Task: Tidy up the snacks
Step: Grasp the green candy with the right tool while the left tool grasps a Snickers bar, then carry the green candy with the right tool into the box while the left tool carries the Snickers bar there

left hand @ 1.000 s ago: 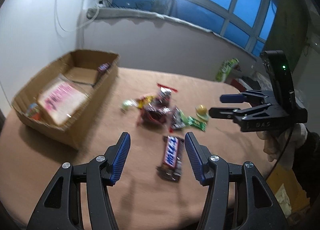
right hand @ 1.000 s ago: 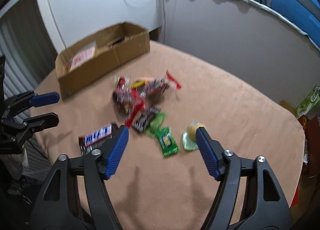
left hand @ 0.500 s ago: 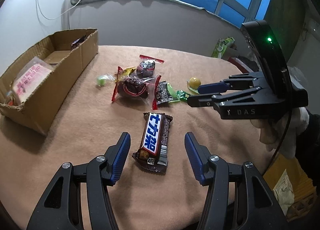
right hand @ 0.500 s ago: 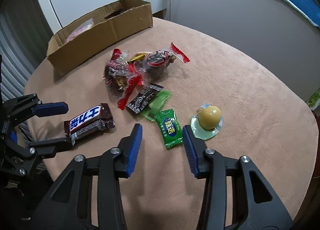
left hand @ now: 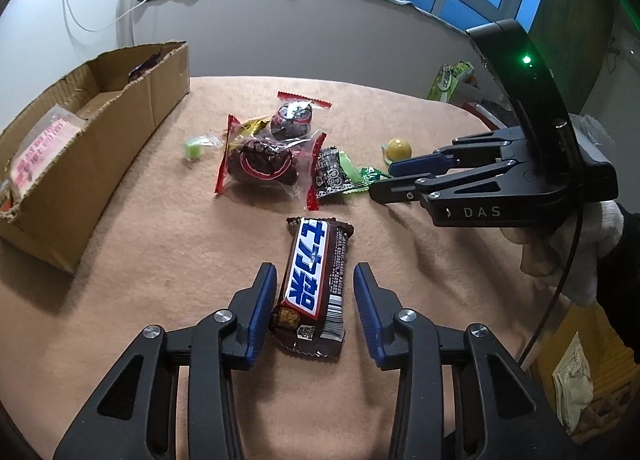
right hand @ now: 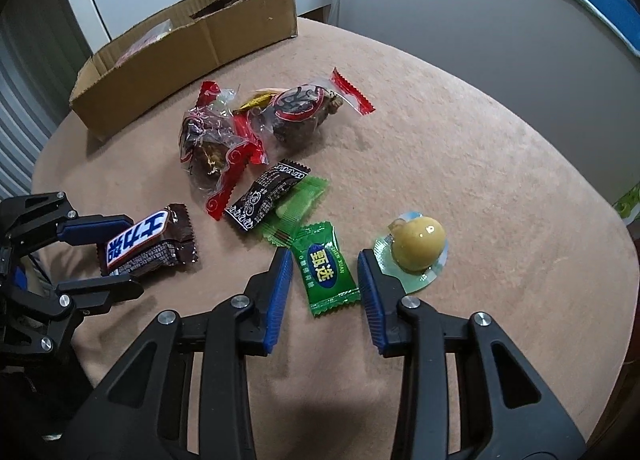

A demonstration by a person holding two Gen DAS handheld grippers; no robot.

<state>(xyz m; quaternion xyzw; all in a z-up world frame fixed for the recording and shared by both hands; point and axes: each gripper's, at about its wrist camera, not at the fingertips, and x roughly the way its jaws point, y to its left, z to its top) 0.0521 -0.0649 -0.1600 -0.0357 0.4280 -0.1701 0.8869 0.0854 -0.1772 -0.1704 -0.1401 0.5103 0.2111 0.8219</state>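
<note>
A brown chocolate bar with a blue and white label lies on the tan table cover. My left gripper straddles it and its jaws are closing; a gap shows at the right pad. In the right wrist view the same bar sits between the left gripper's fingers. My right gripper is low over a green candy packet, which lies between its pads with slim gaps on both sides. The open cardboard box at the left holds a pink-labelled pack and a dark wrapper.
Two red-edged clear snack packs, a black packet and a pale green wrapper lie mid-table. A yellow ball sweet sits just right of my right gripper. A small green candy lies near the box. A gloved hand holds the right gripper.
Both grippers have come down toward the table and narrowed their jaws. The left one now brackets the chocolate bar, the right one the green candy packet.
</note>
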